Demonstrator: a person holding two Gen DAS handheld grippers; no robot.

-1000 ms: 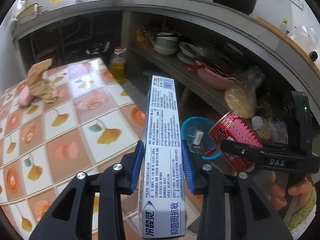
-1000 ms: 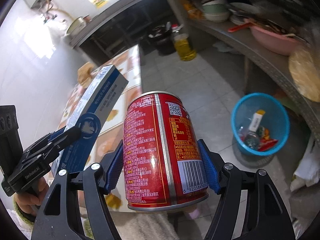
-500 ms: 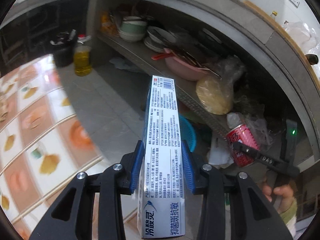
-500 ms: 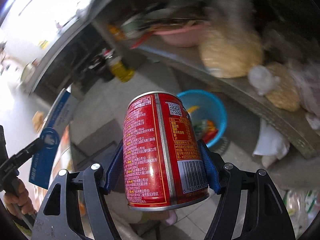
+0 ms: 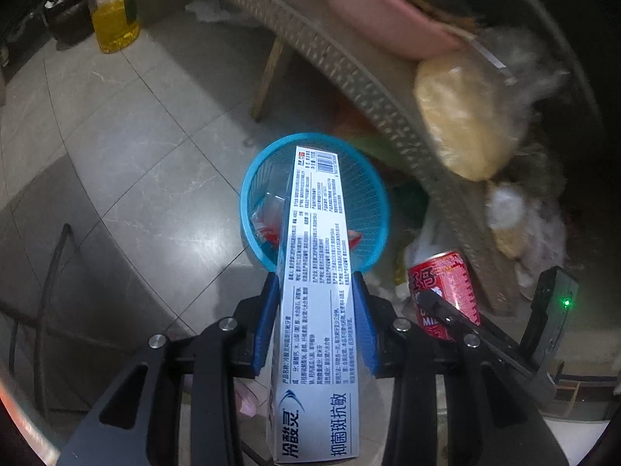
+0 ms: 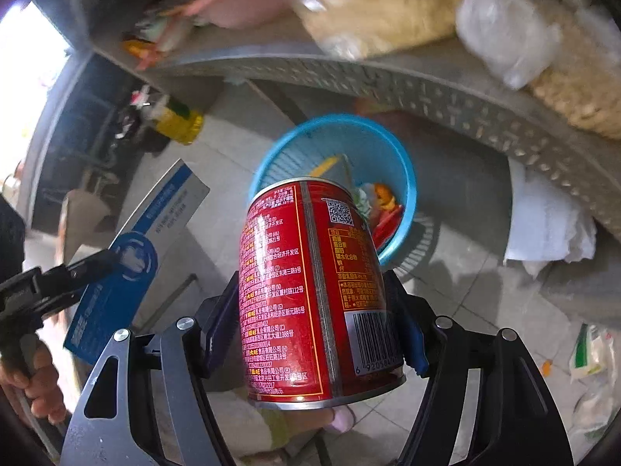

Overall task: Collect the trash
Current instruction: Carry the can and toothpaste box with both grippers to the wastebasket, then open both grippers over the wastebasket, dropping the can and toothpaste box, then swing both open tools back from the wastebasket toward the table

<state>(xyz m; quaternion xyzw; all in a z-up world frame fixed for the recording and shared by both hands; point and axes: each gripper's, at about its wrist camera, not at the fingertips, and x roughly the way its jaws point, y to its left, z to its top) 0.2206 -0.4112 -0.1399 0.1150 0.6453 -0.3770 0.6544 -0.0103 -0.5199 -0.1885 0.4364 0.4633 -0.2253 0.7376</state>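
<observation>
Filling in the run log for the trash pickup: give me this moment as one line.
left gripper: shut on white-and-blue toothpaste box | right gripper: shut on red drink can | both above blue mesh plastic bin | nothing released

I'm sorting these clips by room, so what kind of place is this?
Most likely a home kitchen, seen at floor level. A bottle of cooking oil stands on the tiled floor, a low shelf holds a pink basin and bagged food, and a blue waste basket stands below it.
</observation>
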